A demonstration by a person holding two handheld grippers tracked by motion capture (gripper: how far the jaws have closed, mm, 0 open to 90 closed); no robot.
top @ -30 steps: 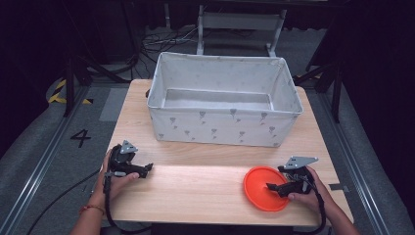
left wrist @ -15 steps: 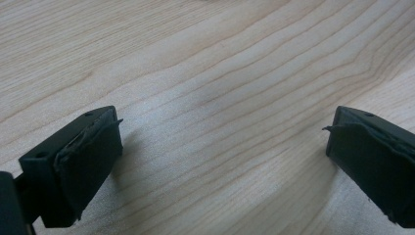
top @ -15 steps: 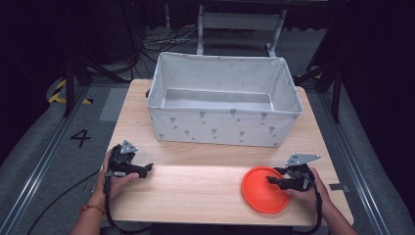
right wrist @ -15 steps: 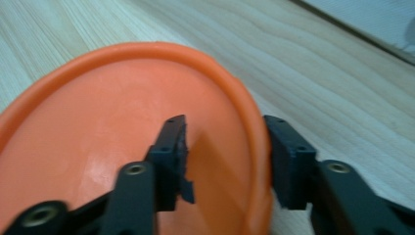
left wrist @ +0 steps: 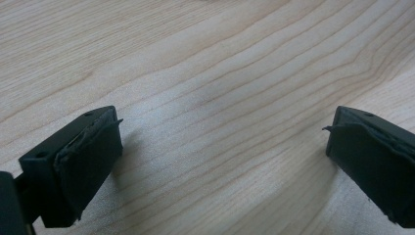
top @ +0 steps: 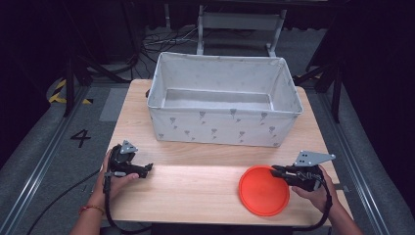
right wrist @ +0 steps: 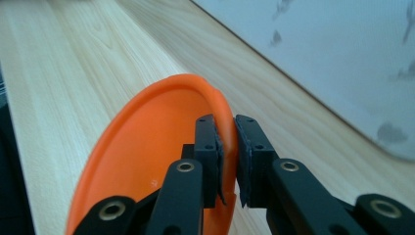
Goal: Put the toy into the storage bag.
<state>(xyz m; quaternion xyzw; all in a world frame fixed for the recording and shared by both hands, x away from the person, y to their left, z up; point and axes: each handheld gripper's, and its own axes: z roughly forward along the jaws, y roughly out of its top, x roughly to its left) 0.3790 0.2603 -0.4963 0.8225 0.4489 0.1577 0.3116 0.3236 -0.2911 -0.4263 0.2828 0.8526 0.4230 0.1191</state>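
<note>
Now: right tongs (right wrist: 227, 147) just closed, clamped on plate (top: 263, 190) rim | left tongs (left wrist: 220, 161) wide, idle on desk (top: 195, 183) | lift level — clear bin (top: 225, 100) wall — pinch firm.

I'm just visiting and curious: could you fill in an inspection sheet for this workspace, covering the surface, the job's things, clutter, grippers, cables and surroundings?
Surface: light wooden table, bare wood between the things.
Job's things: orange plate near the front right; white fabric bin behind it, nothing seen inside.
Clutter: nothing seen.
Grippers: right gripper clamped on the plate's rim, having just closed; left gripper open over bare wood.
Cables: black cable trails from the left gripper.
Surroundings: grey floor marked 4, metal frame behind.
</note>
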